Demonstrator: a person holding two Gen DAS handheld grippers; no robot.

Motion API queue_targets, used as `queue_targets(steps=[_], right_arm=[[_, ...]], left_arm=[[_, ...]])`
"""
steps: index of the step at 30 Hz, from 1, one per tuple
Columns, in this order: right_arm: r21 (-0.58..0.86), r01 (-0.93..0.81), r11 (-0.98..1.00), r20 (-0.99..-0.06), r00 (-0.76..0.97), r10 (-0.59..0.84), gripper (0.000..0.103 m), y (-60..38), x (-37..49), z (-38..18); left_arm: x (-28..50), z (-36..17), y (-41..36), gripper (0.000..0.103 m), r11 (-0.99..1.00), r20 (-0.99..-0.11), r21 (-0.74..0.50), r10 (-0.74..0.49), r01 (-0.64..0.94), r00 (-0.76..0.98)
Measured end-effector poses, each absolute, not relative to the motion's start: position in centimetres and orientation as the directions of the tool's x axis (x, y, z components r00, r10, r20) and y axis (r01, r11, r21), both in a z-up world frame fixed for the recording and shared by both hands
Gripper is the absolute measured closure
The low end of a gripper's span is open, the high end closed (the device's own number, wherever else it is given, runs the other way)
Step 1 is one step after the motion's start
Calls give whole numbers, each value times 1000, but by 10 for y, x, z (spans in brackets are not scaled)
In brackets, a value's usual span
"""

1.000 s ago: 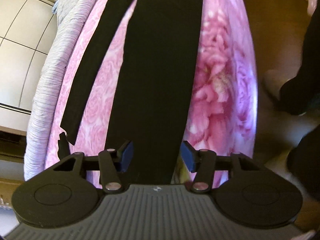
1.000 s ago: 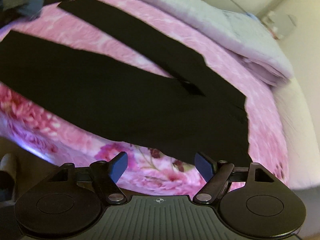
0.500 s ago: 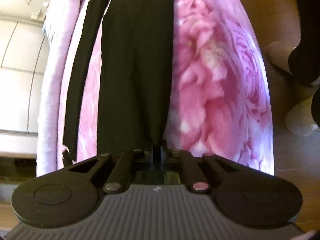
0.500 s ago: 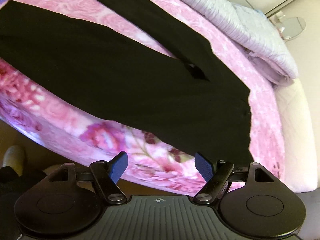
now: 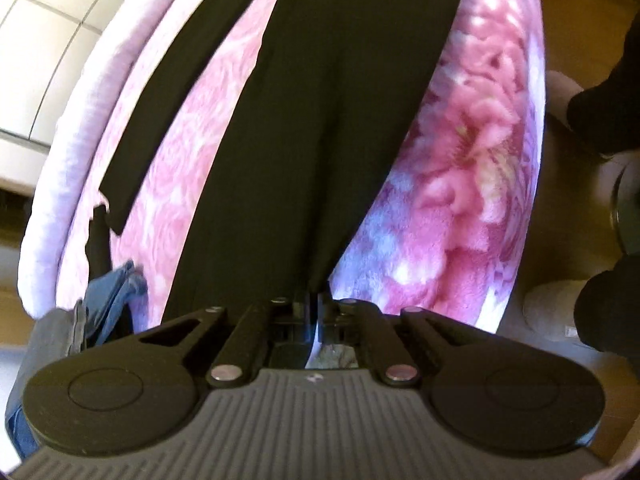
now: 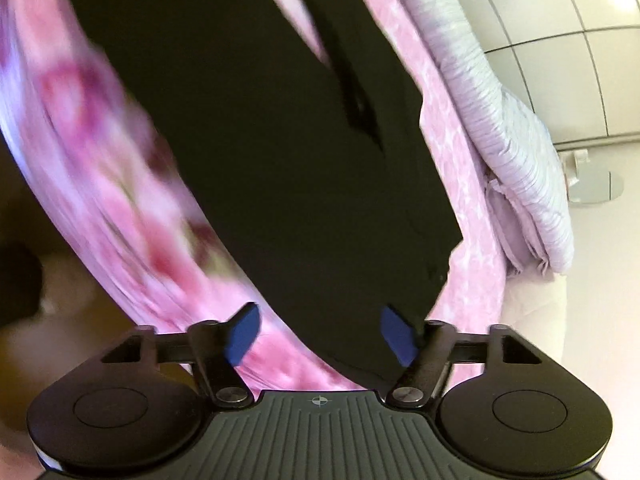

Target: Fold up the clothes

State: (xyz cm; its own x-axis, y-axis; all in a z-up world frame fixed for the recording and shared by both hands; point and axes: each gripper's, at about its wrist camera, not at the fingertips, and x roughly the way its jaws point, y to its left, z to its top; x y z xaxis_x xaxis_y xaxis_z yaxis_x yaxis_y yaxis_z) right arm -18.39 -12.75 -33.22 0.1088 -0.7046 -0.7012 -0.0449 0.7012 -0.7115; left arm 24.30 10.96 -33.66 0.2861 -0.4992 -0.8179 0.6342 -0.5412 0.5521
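Note:
A pair of black trousers (image 5: 328,128) lies spread along a bed under a pink flowered blanket (image 5: 472,184). My left gripper (image 5: 316,304) is shut on the near end of one trouser leg, and the cloth rises in a crease from its jaws. The second leg (image 5: 168,92) lies flat to the left. In the right wrist view the waist end of the trousers (image 6: 280,128) fills the middle. My right gripper (image 6: 320,336) is closing over the waist's near edge; the cloth lies between the blue pads (image 6: 240,334), which stand apart from it.
A folded pale lilac quilt (image 6: 516,152) runs along the bed's far side, next to white wardrobe doors (image 6: 560,20). Blue denim clothing (image 5: 108,300) hangs at the bed's corner. A person's dark-clad legs (image 5: 608,120) stand on the wooden floor beside the bed.
The left jaws shut on the trouser leg end and pulled it up slightly. The right gripper rolled and dropped to the waist's edge, its jaws narrowing.

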Motion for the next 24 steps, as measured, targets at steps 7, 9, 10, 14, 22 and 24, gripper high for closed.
queue_targets(steps=[7, 9, 10, 14, 22, 24], right_arm=[[-727, -307, 614, -667, 104, -738, 43, -207, -251, -403], [-711, -363, 603, -683, 151, -714, 43, -216, -264, -413], [-708, -378, 597, -689, 181, -702, 43, -219, -268, -415], [-714, -351, 606, -696, 262, -668, 46, -229, -270, -408], [-617, -277, 737, -784, 296, -545, 99, -254, -253, -365], [-595, -247, 765, -796, 314, -518, 99, -263, -251, -342]], left_arm=[[230, -345, 87, 101, -499, -829, 557, -386, 664, 405], [228, -348, 82, 101, -496, -826, 563, -360, 661, 434], [227, -350, 79, 101, -492, -825, 565, -345, 663, 447], [225, -351, 67, 101, -471, -825, 564, -289, 678, 485], [221, -310, 49, 101, -437, -810, 582, -242, 686, 533], [221, -283, 44, 101, -410, -805, 592, -252, 694, 538]])
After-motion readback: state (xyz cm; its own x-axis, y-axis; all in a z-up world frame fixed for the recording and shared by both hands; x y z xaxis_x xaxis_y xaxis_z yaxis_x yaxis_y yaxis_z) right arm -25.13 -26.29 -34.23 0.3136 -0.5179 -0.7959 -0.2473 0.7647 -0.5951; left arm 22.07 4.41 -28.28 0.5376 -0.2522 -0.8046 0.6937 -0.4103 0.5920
